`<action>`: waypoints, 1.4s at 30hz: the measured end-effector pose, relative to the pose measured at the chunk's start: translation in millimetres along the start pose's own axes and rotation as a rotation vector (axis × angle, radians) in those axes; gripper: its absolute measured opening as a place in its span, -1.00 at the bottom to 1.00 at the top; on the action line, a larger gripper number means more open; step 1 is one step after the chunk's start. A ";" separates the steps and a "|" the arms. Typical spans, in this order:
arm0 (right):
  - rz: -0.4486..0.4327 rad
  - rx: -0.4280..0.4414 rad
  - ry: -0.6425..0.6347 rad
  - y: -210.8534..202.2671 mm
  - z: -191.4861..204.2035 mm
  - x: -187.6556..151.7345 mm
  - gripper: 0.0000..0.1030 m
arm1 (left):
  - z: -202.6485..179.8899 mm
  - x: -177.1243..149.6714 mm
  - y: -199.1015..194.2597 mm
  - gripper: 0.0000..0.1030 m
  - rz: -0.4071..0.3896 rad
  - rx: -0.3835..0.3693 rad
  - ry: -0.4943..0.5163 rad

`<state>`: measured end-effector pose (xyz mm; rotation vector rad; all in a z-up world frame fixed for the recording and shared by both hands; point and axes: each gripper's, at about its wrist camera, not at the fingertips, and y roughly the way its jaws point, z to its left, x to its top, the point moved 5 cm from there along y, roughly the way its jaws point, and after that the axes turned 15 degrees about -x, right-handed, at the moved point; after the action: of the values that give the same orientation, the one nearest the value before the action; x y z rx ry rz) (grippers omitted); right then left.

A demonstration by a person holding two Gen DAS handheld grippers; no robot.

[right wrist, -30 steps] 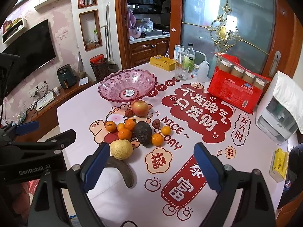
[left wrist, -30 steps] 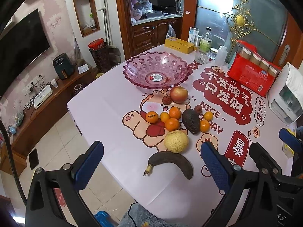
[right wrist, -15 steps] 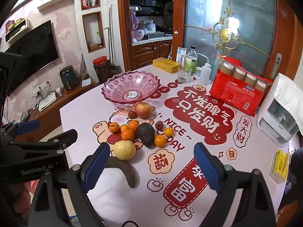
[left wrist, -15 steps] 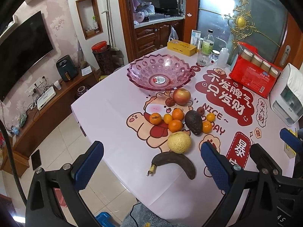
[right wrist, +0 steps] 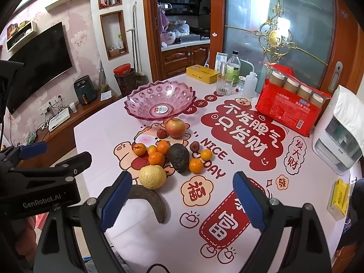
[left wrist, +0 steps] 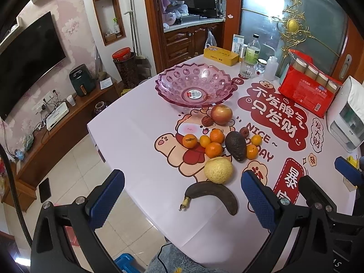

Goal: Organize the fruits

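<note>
Fruits (left wrist: 213,149) lie loose; both hand-held grippers (left wrist: 182,195) (right wrist: 182,196) gape empty; right view alone shows "GenRobot.AI".

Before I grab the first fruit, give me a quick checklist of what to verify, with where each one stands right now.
1. Left gripper open, holding nothing: ok.
2. Right gripper open, holding nothing: ok.
3. Pink bowl upright, nothing inside: ok.
4. Banana nearest the left gripper, lying free of the yellow citrus: cannot tell, they may touch.
5. Avocado crowded by oranges: not ok for a clean grasp.
</note>
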<state>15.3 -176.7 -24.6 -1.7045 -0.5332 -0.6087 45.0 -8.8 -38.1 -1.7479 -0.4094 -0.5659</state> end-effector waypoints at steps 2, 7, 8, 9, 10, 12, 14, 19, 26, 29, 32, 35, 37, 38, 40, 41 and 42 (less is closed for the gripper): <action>0.007 0.004 -0.001 2.8 -0.1 -0.8 0.76 | 4.0 -0.6 2.1 0.98 0.004 0.002 -0.002; 0.020 0.005 -0.007 10.3 1.8 -0.9 0.76 | 2.3 -3.0 8.9 0.98 0.017 0.008 -0.007; 0.025 0.003 -0.009 12.7 2.2 -0.7 0.76 | 2.8 -3.0 9.9 0.98 0.020 0.008 -0.007; 0.028 0.005 -0.009 14.3 2.3 -0.6 0.76 | 2.6 -3.2 10.3 0.97 0.021 0.008 -0.006; 0.032 0.007 -0.009 15.4 2.9 -1.1 0.76 | 2.1 -3.7 11.9 0.96 0.026 0.006 -0.007; 0.039 0.007 -0.013 18.4 4.3 -1.7 0.76 | 2.7 -4.0 15.6 0.95 0.036 0.003 -0.010; 0.045 0.011 -0.015 21.4 5.5 -2.3 0.76 | 1.9 -3.9 17.2 0.95 0.038 0.003 -0.011; 0.063 0.016 -0.024 29.7 8.9 -2.1 0.76 | 4.5 -5.6 26.0 0.93 0.048 0.001 -0.017; 0.100 0.023 -0.047 45.4 17.1 -3.0 0.76 | 8.5 -8.1 42.2 0.92 0.073 -0.007 -0.008; 0.119 0.027 -0.060 53.7 21.6 -3.1 0.76 | 10.2 -9.3 48.3 0.92 0.089 -0.018 0.011; 0.135 0.036 -0.067 62.0 25.5 -2.9 0.76 | 13.3 -14.1 57.6 0.93 0.117 -0.028 0.046; 0.160 0.048 -0.070 73.0 29.8 -4.2 0.76 | 19.0 -17.8 67.3 0.93 0.134 -0.055 0.071; 0.186 0.064 -0.065 82.3 32.6 -5.6 0.76 | 24.4 -24.3 78.4 0.93 0.156 -0.092 0.081; 0.201 0.074 -0.061 88.4 34.0 -7.0 0.76 | 24.8 -24.3 79.5 0.93 0.158 -0.094 0.082; 0.227 0.092 -0.057 98.2 38.0 -10.0 0.76 | 31.9 -31.5 90.2 0.93 0.167 -0.109 0.101; 0.242 0.102 -0.056 103.8 40.6 -11.3 0.76 | 35.7 -34.8 95.3 0.93 0.170 -0.104 0.112; 0.257 0.115 -0.053 109.6 43.0 -13.1 0.76 | 40.0 -39.4 103.0 0.93 0.177 -0.094 0.128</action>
<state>80.5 -157.6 -121.6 -1.6497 -0.3714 -0.3426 75.7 5.7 -150.4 -1.8047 -0.1387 -0.5727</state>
